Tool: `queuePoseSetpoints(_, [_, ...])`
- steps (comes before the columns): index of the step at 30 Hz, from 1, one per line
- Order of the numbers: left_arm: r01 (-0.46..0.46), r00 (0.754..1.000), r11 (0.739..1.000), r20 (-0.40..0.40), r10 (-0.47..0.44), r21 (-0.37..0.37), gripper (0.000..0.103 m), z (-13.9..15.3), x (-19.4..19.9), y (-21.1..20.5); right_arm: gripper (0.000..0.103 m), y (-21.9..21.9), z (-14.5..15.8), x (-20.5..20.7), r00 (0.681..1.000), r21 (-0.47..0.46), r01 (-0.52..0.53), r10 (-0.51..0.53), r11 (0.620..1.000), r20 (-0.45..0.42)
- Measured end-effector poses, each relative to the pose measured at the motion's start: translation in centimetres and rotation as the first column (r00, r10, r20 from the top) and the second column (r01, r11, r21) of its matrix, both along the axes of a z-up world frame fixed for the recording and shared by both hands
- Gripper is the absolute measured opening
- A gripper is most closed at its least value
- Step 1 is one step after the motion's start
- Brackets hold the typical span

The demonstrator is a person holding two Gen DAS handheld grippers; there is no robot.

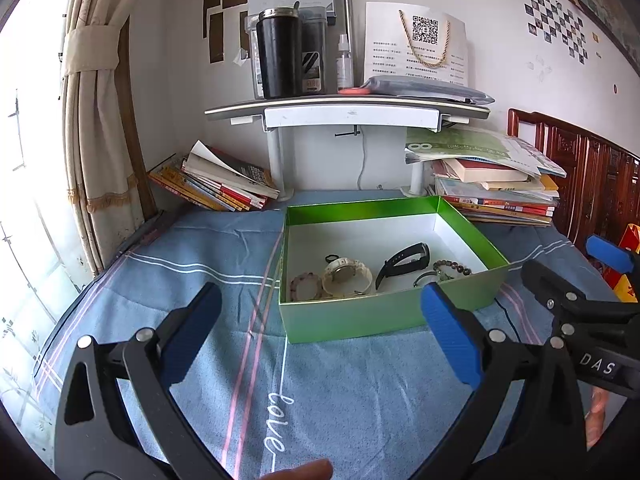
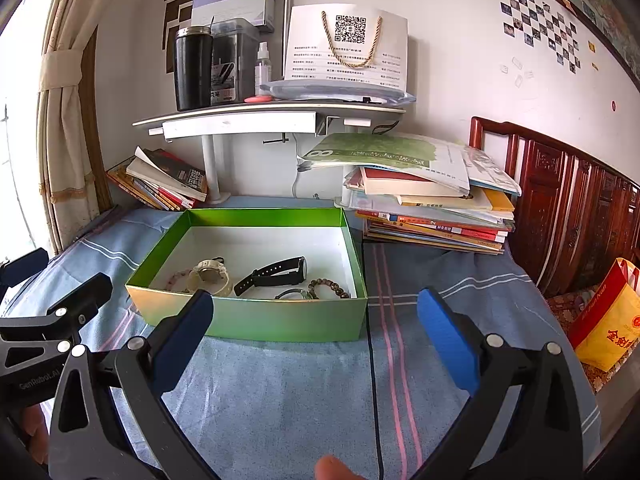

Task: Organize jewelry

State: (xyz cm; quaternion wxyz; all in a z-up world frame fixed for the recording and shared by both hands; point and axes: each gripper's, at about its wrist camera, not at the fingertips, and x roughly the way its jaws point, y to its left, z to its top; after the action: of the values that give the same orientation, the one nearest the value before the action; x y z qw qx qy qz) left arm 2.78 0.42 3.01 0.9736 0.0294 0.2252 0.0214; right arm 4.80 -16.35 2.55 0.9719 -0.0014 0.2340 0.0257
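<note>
A green box (image 1: 360,318) with a white inside sits on the blue cloth and also shows in the right wrist view (image 2: 280,322). In it lie a white watch (image 1: 346,274), a black watch (image 1: 404,262), a pink bead bracelet (image 1: 306,285), a brown bead bracelet (image 1: 452,267) and a silver watch (image 2: 294,294). My left gripper (image 1: 320,316) is open and empty, just in front of the box. My right gripper (image 2: 316,318) is open and empty, in front of the box's near wall; it also shows at the right edge of the left wrist view (image 1: 576,272).
Book stacks lie behind the box at left (image 1: 216,186) and right (image 1: 496,184). A white shelf (image 1: 348,110) above holds a black tumbler (image 1: 279,54) and a paper bag (image 1: 416,44). A wooden bed frame (image 2: 568,204) and a yellow bag (image 2: 608,320) stand at the right.
</note>
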Motion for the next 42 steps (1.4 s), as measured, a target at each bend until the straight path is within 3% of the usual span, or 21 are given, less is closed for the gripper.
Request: queuePoseSetpoints(42, [-0.004,1.0,1.0,-0.021,0.005,0.004,0.099,-0.29,0.26,0.36,0.1,-0.23,-0.13,-0.33,1.0,0.0,0.005,-0.005,1.0,0.0])
